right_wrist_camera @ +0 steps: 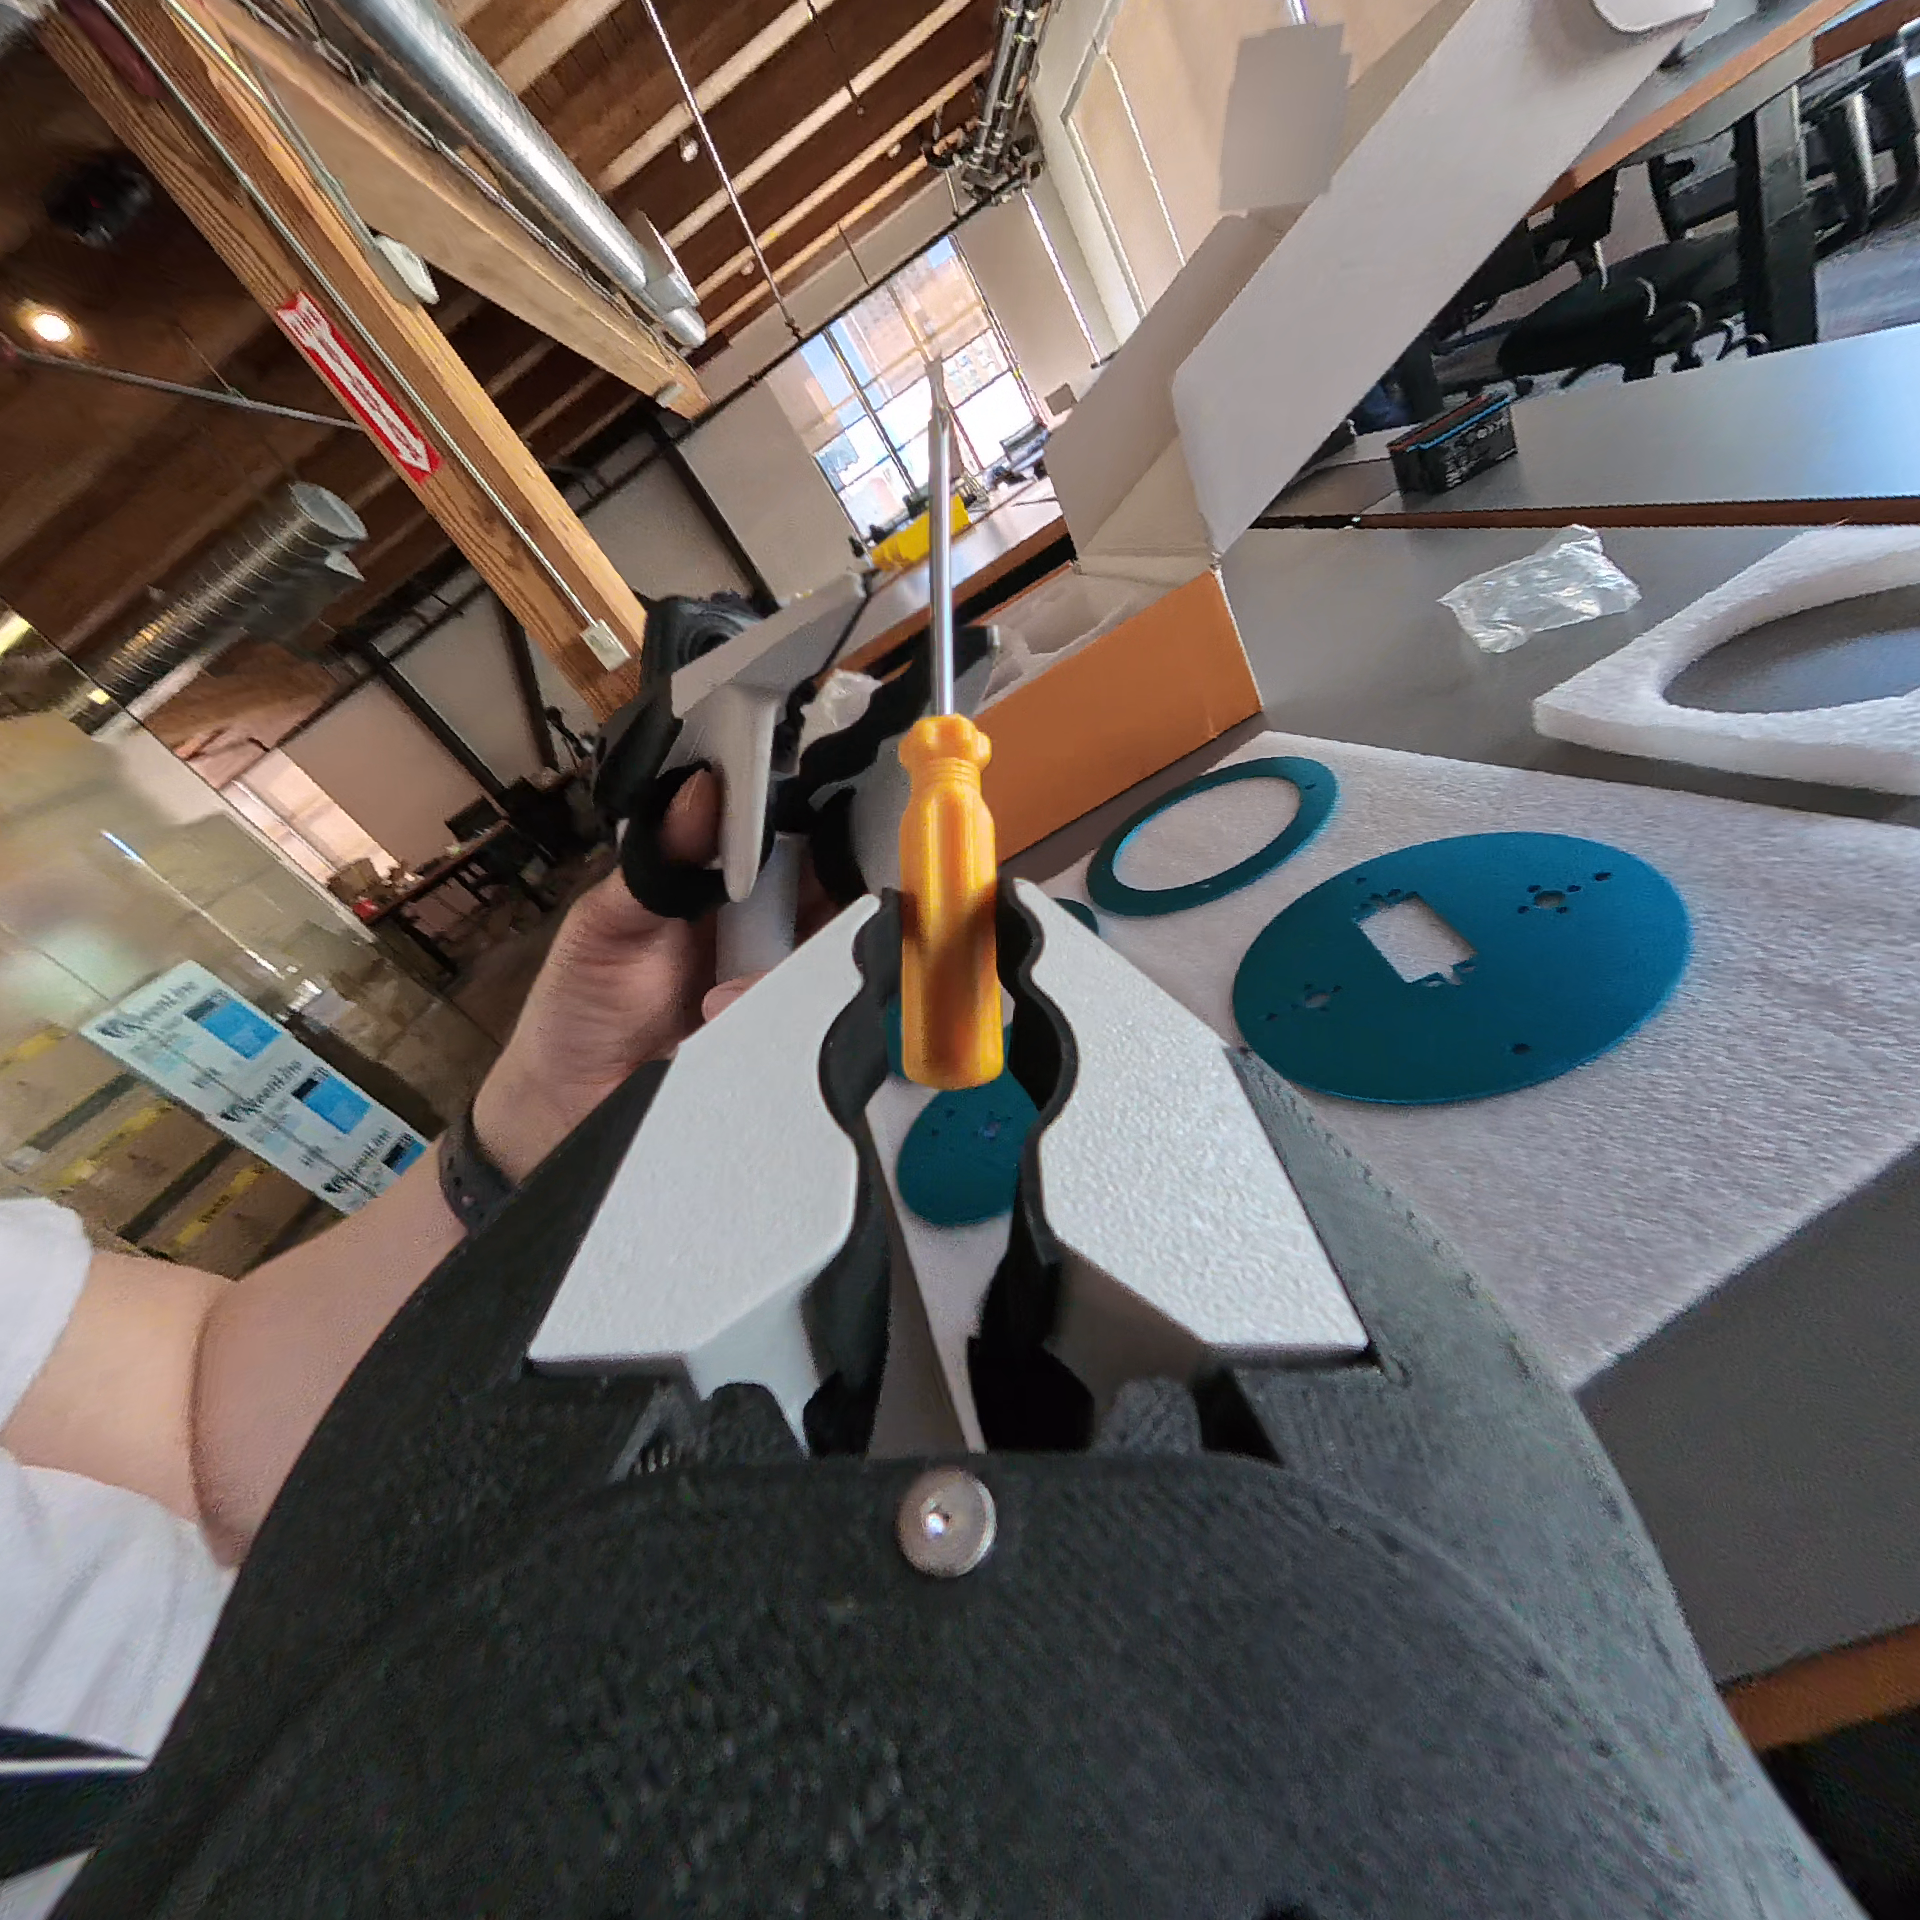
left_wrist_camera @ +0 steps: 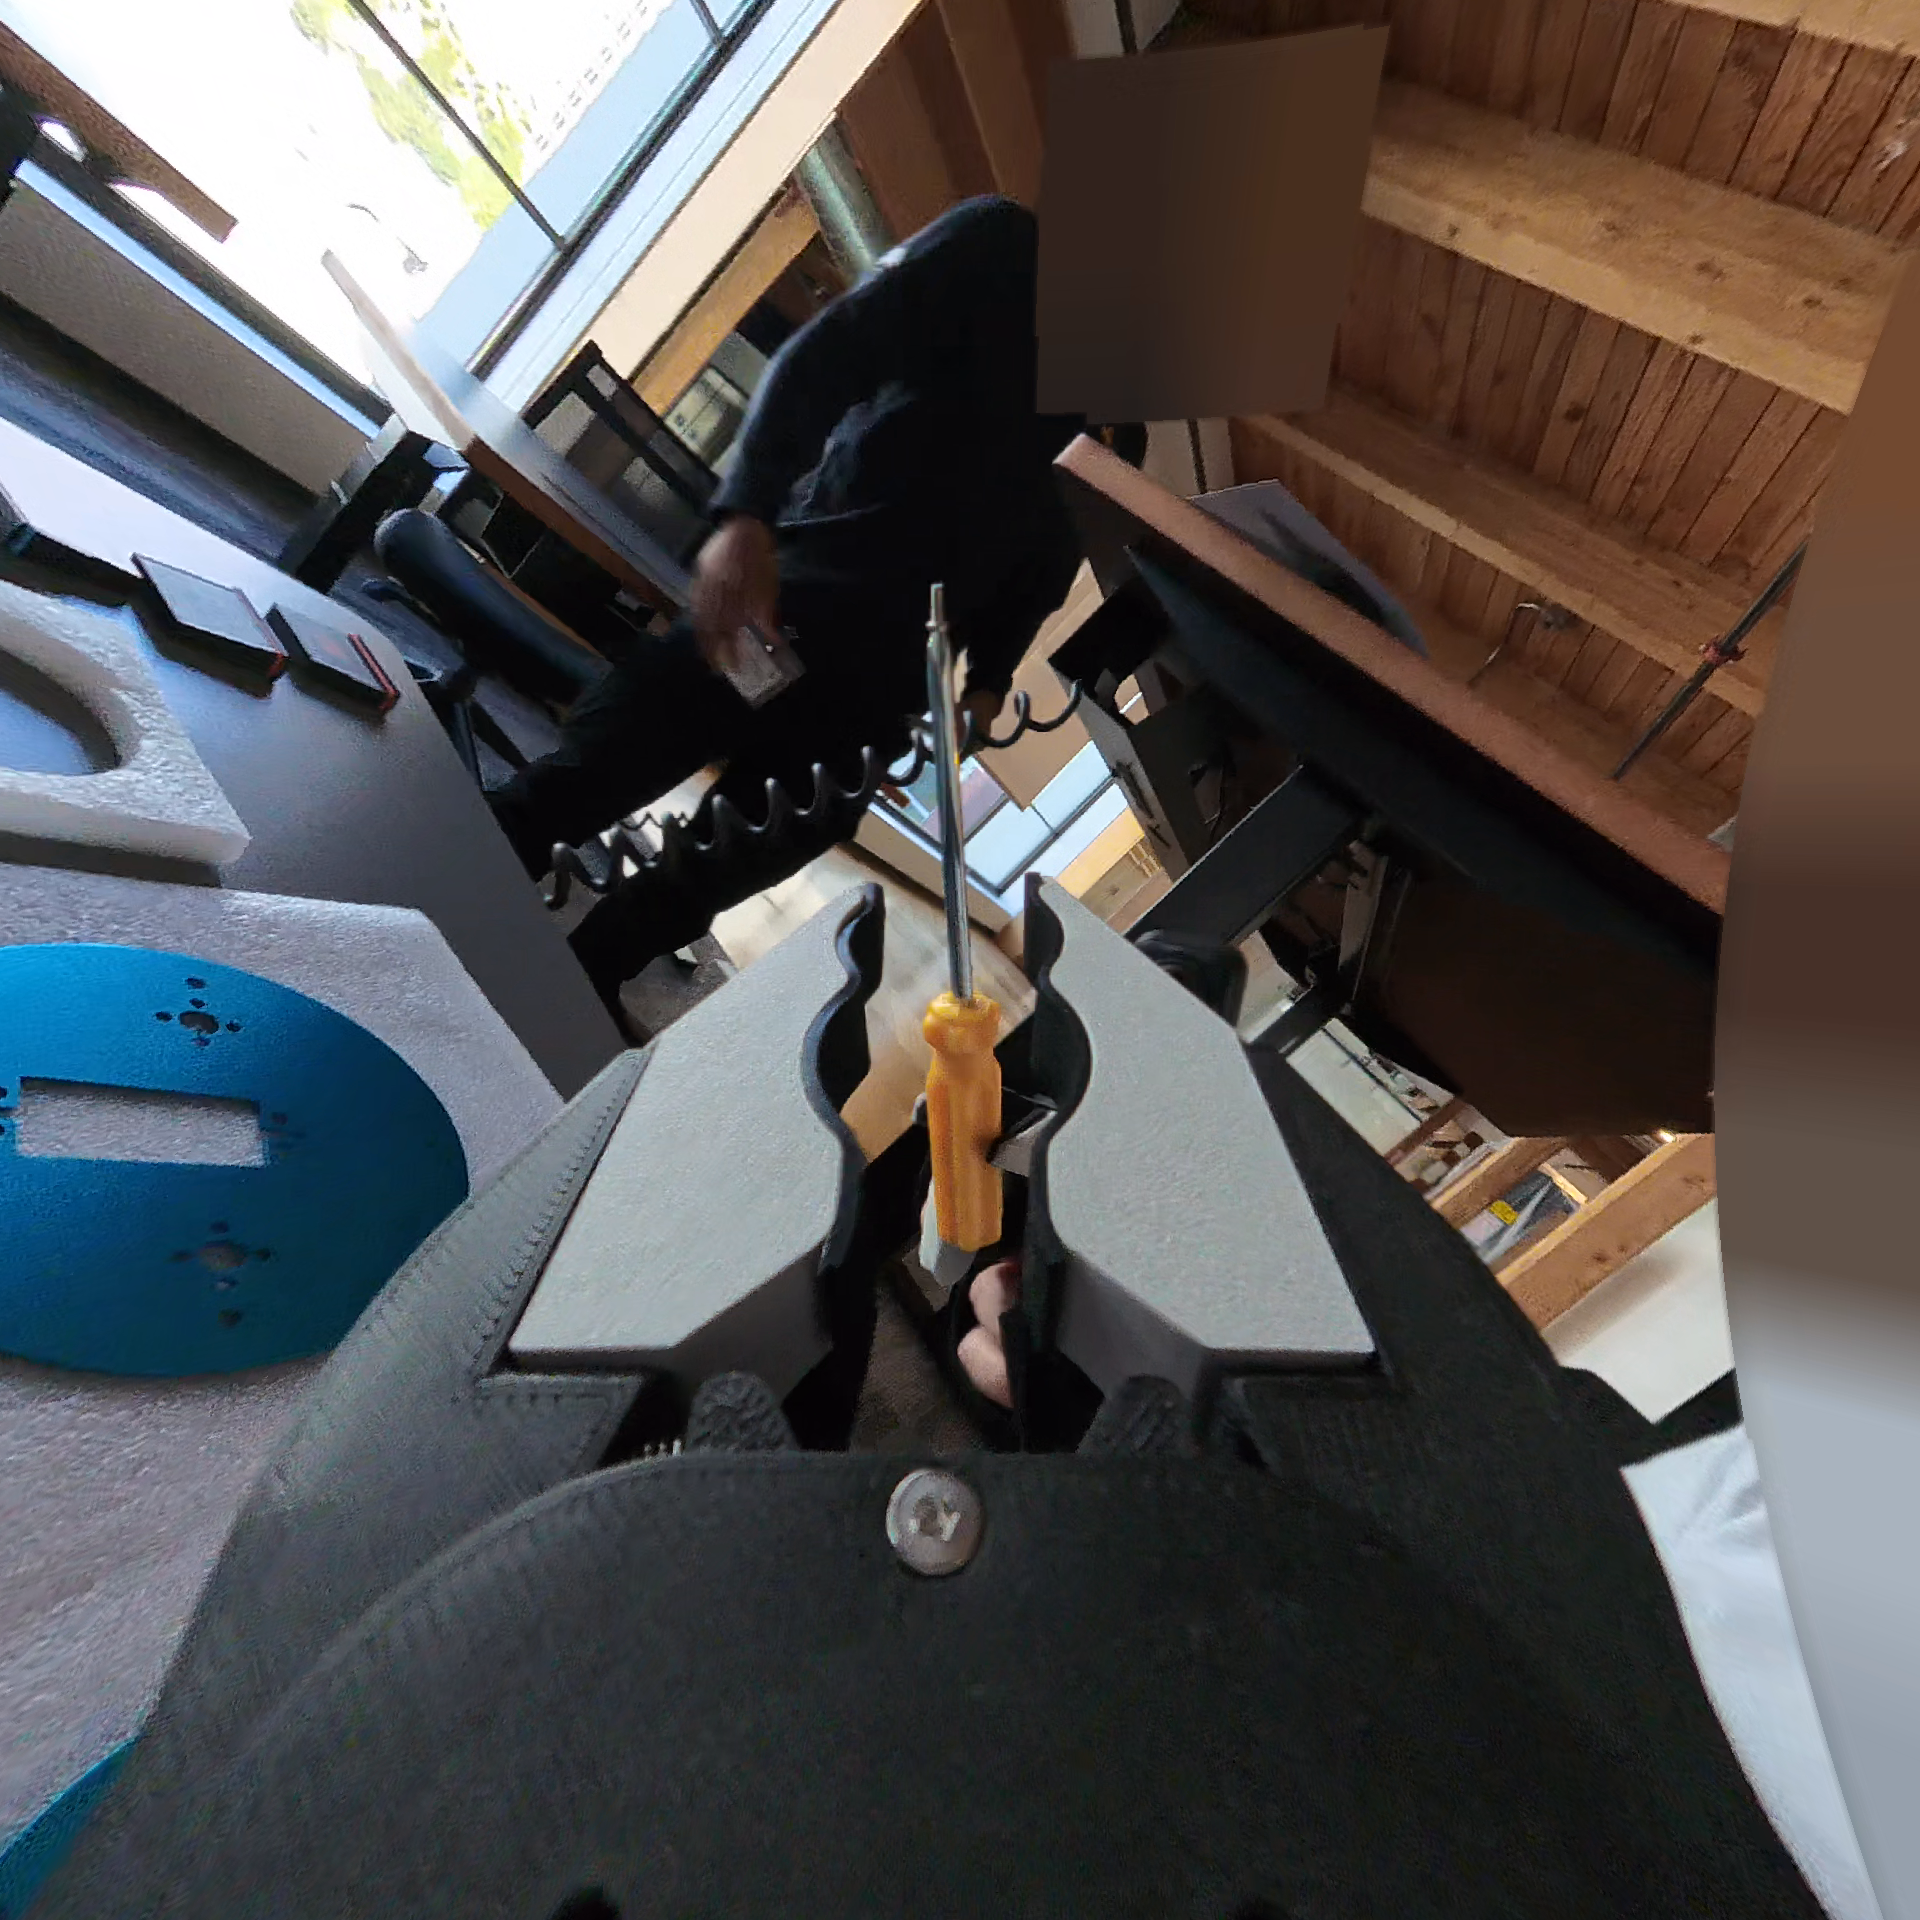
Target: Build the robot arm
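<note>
Screwdriver [right_wrist_camera: 948, 914] upright, shaft up, handle clamped in R hand-held gripper [right_wrist_camera: 948, 935]; L hand-held gripper [left_wrist_camera: 951, 966] unclenched around it, not touching.

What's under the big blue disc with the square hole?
The disc lies flat on white foam, which shows through its holes. Whatever is beneath the foam is covered.

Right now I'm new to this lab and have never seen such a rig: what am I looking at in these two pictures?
A person holds two hand-held grippers, each with a camera looking along its two fingers. One picture comes from the right gripper, which is shut on a yellow-handled screwdriver. The other comes from the left gripper, whose fingers are apart; it sees the same screwdriver just beyond them. On the white foam lie a blue round plate and a blue ring.
</note>
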Tool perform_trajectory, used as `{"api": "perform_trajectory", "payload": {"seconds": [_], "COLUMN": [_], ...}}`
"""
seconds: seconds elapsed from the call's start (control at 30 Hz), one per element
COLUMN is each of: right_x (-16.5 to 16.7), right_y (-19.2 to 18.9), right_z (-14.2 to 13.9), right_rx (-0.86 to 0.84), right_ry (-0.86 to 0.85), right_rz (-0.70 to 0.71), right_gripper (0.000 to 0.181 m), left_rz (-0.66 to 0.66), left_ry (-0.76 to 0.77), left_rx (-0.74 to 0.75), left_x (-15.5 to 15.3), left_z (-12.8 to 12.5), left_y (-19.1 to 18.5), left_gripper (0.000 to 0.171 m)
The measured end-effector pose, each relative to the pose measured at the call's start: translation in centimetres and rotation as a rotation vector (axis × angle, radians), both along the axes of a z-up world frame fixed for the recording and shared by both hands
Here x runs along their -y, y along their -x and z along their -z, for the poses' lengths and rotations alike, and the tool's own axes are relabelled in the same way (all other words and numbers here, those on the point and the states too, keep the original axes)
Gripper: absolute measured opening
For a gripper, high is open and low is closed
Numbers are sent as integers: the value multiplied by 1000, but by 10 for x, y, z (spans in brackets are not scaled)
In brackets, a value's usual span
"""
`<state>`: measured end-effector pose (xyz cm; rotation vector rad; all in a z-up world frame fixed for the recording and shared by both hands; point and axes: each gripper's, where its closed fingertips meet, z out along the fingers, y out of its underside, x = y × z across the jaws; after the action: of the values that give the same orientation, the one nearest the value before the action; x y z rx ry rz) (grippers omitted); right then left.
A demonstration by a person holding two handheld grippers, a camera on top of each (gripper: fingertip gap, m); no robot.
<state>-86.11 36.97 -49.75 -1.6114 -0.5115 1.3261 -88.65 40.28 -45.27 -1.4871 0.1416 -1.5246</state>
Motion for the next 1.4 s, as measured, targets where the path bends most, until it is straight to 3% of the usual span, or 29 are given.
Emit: {"api": "perform_trajectory", "payload": {"seconds": [0.2,0.5,0.6,0.7,0.8,0.9,1.1,1.17,1.4], "right_x": [1,-5,-8,-10,-4,-8,1,5,18], "right_y": [-2,-5,-12,-28,-32,-30,-20,-16,-23], "right_z": [6,-1,-9,-16,-16,-24,-55,-61,-95], "right_rx": [128,55,56,165,310,349,463,428,149], "right_ry": [-75,-118,-220,-425,-640,-745,-1153,-1219,-1289], "right_rz": [23,50,112,233,291,385,640,642,582], "right_gripper": [16,18,47,80,93,87,66,51,49], "left_rz": [10,12,4,-5,7,18,79,115,232], "left_ry": [-7,48,70,82,94,109,158,172,222], "left_rx": [-50,-11,27,72,105,147,286,327,438], "left_x": [1,-6,-12,-16,-17,-16,-10,-6,9], "left_z": [5,3,-3,-12,-21,-29,-44,-50,-66], "left_y": [-10,-10,-6,-1,0,-4,-17,-22,-32], "left_gripper": [2,2,2,2,2,2,2,2,2]}}
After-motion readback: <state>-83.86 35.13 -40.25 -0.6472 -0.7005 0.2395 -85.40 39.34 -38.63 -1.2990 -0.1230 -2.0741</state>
